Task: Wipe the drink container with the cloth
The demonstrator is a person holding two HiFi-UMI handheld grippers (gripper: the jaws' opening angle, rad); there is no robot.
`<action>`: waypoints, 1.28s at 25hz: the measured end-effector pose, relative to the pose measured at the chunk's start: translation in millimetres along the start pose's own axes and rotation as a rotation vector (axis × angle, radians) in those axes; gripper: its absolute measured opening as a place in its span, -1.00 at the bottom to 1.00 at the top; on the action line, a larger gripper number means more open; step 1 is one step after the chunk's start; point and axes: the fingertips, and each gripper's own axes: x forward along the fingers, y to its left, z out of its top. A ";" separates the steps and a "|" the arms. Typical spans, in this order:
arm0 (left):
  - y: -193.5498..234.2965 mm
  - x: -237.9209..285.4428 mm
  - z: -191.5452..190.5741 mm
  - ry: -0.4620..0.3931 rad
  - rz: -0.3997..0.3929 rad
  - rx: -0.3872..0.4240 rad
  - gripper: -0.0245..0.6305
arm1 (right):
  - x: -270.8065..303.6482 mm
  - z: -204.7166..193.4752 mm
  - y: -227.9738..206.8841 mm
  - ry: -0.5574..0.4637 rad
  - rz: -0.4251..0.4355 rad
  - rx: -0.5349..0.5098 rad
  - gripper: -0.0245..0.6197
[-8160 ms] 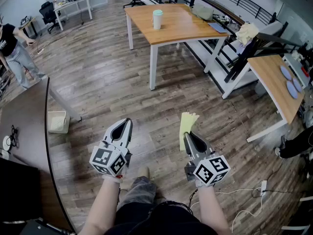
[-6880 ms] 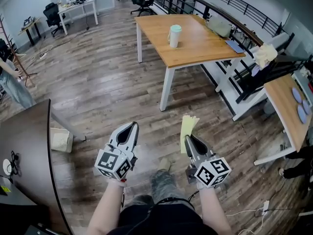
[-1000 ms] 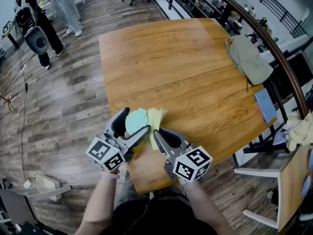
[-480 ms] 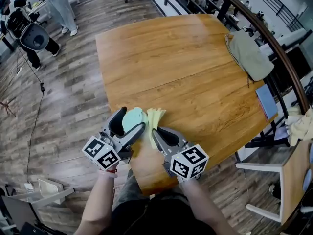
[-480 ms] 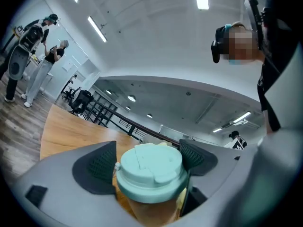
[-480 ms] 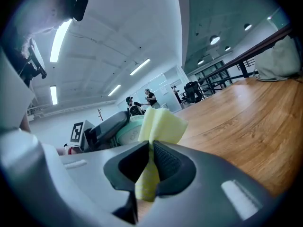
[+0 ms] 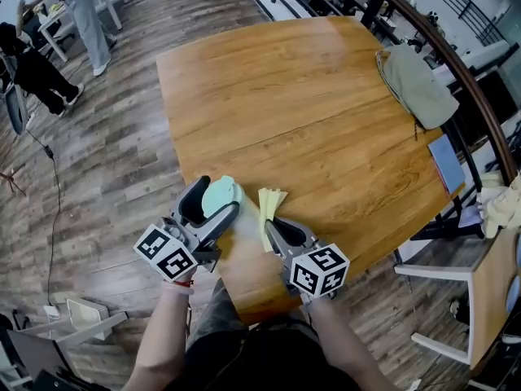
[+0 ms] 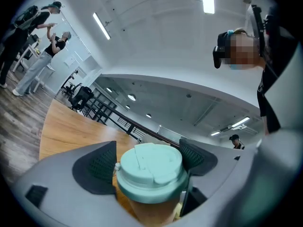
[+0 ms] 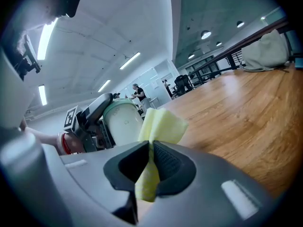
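Left tool (image 7: 216, 197) clamps the mint-lidded drink container (image 8: 150, 169) at the worktop (image 7: 309, 112) edge; right tool (image 7: 273, 223) pinches the yellow cloth (image 7: 269, 204) just beside it

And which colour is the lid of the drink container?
Pale mint green; the left gripper view shows the lid best.

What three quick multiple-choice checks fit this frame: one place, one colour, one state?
1. The bag lies:
A. on the floor
B. on the table
C. on a chair

2. The lid of the drink container is:
A. mint green
B. red
C. black

3. The right hand-held gripper is:
A. open and empty
B. shut on the drink container
C. shut on the cloth

Key:
1. B: the head view shows the bag at the table's far right edge.
2. A: the left gripper view shows a pale green lid.
3. C: its jaws pinch the yellow cloth.
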 end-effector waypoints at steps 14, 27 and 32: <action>-8.5 5.9 0.6 0.026 -0.050 0.054 0.24 | -7.6 -19.4 -15.5 0.040 -0.056 0.013 -0.80; -19.2 -11.1 0.0 0.037 -0.176 0.122 0.24 | -14.4 -7.4 -11.8 0.022 -0.023 0.080 -0.80; -33.8 -10.9 -3.8 0.071 -0.237 0.194 0.24 | -6.0 42.0 24.4 -0.074 0.150 0.147 -0.80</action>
